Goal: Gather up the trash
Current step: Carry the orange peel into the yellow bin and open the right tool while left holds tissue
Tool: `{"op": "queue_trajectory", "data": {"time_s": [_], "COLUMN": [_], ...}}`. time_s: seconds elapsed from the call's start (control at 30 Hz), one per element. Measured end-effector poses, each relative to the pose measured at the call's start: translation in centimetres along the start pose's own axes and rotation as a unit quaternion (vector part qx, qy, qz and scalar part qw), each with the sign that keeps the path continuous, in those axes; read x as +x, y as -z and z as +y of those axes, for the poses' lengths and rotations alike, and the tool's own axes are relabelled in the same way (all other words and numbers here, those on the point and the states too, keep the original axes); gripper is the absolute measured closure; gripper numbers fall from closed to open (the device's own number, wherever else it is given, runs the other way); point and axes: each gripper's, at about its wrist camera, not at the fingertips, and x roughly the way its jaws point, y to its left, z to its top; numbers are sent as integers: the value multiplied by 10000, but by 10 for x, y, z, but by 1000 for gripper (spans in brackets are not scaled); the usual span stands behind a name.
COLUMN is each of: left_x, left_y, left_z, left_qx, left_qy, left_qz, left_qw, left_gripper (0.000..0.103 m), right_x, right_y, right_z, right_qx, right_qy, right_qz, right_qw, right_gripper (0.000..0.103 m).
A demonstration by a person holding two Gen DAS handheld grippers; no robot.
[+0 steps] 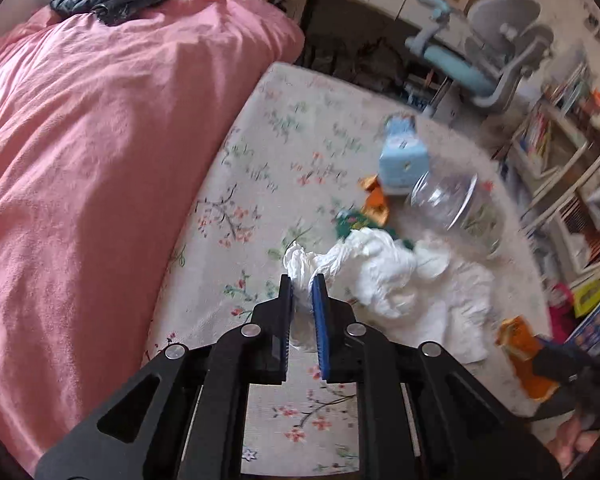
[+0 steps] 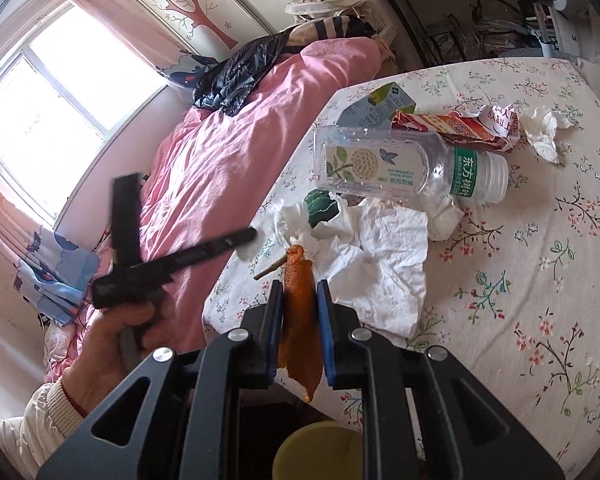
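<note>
My left gripper [image 1: 302, 280] is shut on a corner of crumpled white tissue [image 1: 300, 260], which trails to a heap of paper towels [image 1: 388, 276] on the floral tablecloth [image 1: 280, 140]. My right gripper [image 2: 299, 285] is shut on a strip of orange peel [image 2: 300, 312] that hangs between its pads above the table's near edge. Beyond lie a clear plastic bottle [image 2: 400, 168] on its side, a flattened blue carton [image 2: 376, 108], a red and orange wrapper [image 2: 460, 128], a green scrap [image 2: 320, 204] and another tissue wad [image 2: 544, 128]. A hand [image 2: 112, 340] holds the left gripper at the left.
A pink duvet [image 1: 100, 160] lies left of the table, with a black plastic bag [image 2: 240, 76] on it. A yellow bin [image 2: 316, 456] stands under the right gripper. A grey and blue chair [image 1: 500, 48] and bookshelves [image 1: 560, 152] fill the far right.
</note>
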Motion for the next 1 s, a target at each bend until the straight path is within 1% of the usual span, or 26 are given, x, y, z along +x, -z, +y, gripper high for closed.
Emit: {"op": "queue_trajectory", "data": {"time_s": [0.03, 0.07, 0.13, 0.17, 0.23, 0.27, 0.3, 0.33, 0.43, 0.53, 0.63, 0.77, 0.87, 1.0], "left_x": [-12, -19, -20, -18, -12, -11, -12, -14, -24, -42, -63, -85, -94, -102], "left_y": [-2, -3, 0, 3, 6, 8, 9, 10, 14, 22, 38, 68, 91, 115], "left_z": [3, 7, 22, 32, 49, 54, 57, 57, 45, 24, 3, -17, -29, -42], "left_qx": [-33, -63, -386, -652, -1162, -1327, -1414, -1405, -1137, -643, -151, 333, 556, 845], "left_qy": [124, 193, 478, 683, 1100, 1212, 1235, 1214, 1077, 844, 558, 209, 99, 18], "left_qz": [-195, -272, -118, -17, 175, 207, 196, 169, 38, -149, -286, -378, -334, -367], "left_qw": [9997, 9994, 9980, 9955, 9870, 9835, 9820, 9825, 9877, 9942, 9979, 9985, 9978, 9957], "left_gripper": [92, 92, 92, 92, 92, 92, 92, 92, 92, 92, 92, 92, 92, 92], "right_x": [0, 0, 0, 1, 1, 1, 0, -1, -3, -5, -6, -4, 0, 4], "right_y": [0, 0, 1, 1, 1, 0, 1, 1, 3, 13, 28, 66, 99, 133], "right_z": [2, 3, 3, 4, 6, 8, 9, 10, 10, 10, 19, 32, 37, 41], "right_qx": [-50, -68, -64, -68, -100, -113, -127, -142, -122, -53, -57, -22, 55, 144], "right_qy": [25, 26, 8, 2, -27, -46, -63, -74, -119, -192, -244, -231, -155, -35], "right_qz": [-1, -5, -6, 1, 2, -5, -12, -15, -16, -6, 53, 247, 432, 655], "right_qw": [10000, 10000, 10000, 10000, 9999, 9999, 9999, 9999, 9999, 9998, 9997, 9994, 9989, 9977], "right_gripper": [85, 85, 85, 85, 85, 85, 85, 85, 85, 85, 85, 85, 85, 84]}}
